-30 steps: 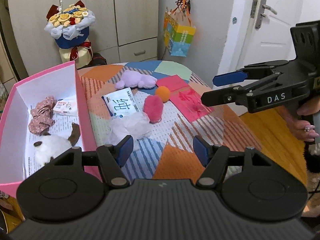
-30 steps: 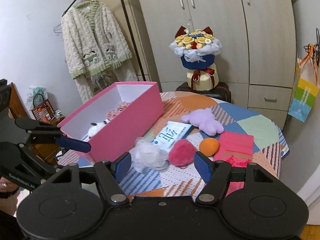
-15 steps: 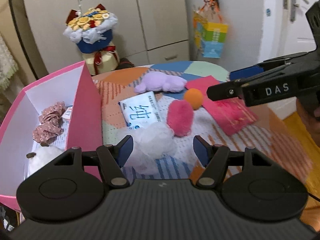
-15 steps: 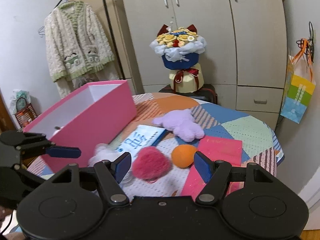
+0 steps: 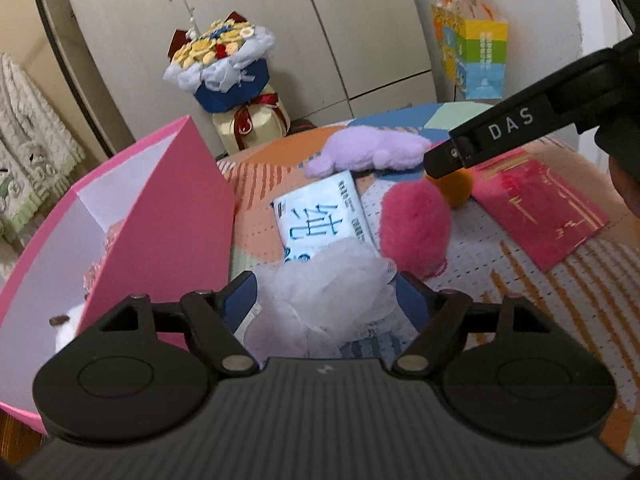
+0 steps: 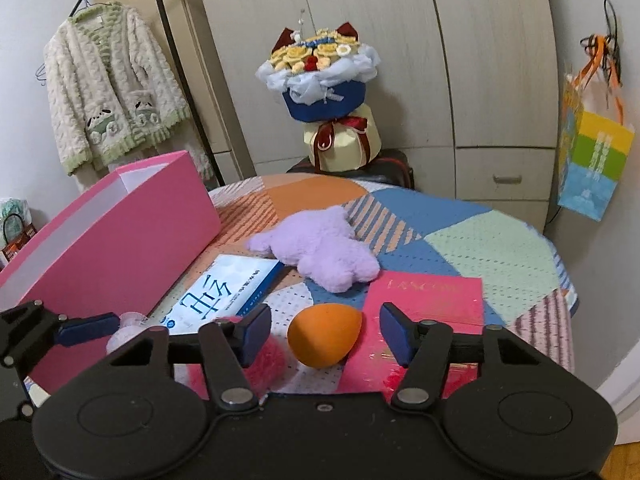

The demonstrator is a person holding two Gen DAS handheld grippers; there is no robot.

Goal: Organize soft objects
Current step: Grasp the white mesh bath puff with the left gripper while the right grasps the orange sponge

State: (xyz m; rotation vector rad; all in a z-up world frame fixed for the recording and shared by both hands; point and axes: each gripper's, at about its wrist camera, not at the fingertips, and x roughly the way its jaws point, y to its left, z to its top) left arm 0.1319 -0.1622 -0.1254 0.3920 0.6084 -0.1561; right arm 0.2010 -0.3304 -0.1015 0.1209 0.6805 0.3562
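Note:
My left gripper (image 5: 326, 300) is low over the table, its jaws opening, with a white mesh puff (image 5: 328, 284) between the fingers; the pads do not visibly press on it. My right gripper (image 6: 325, 334) straddles an orange egg-shaped sponge (image 6: 324, 336). Its jaws are closing, and a gap still shows on both sides of the sponge. A pink fluffy pompom (image 5: 416, 232) lies between puff and sponge. Further back are a purple plush (image 6: 320, 252) and a white tissue pack (image 6: 224, 292). The open pink box (image 5: 160, 220) stands at the left.
Red envelopes (image 6: 428, 300) lie to the right of the sponge on the patchwork tablecloth (image 6: 496, 244). Behind the table stands a bouquet (image 6: 320, 72), with wardrobe doors beyond it. A colourful paper bag (image 6: 592, 160) hangs at right and a cardigan (image 6: 116, 92) at left.
Both grippers have dropped toward the table and moved forward. The left fingers have spread and now flank the white puff. The right fingers have narrowed and now flank the orange sponge.

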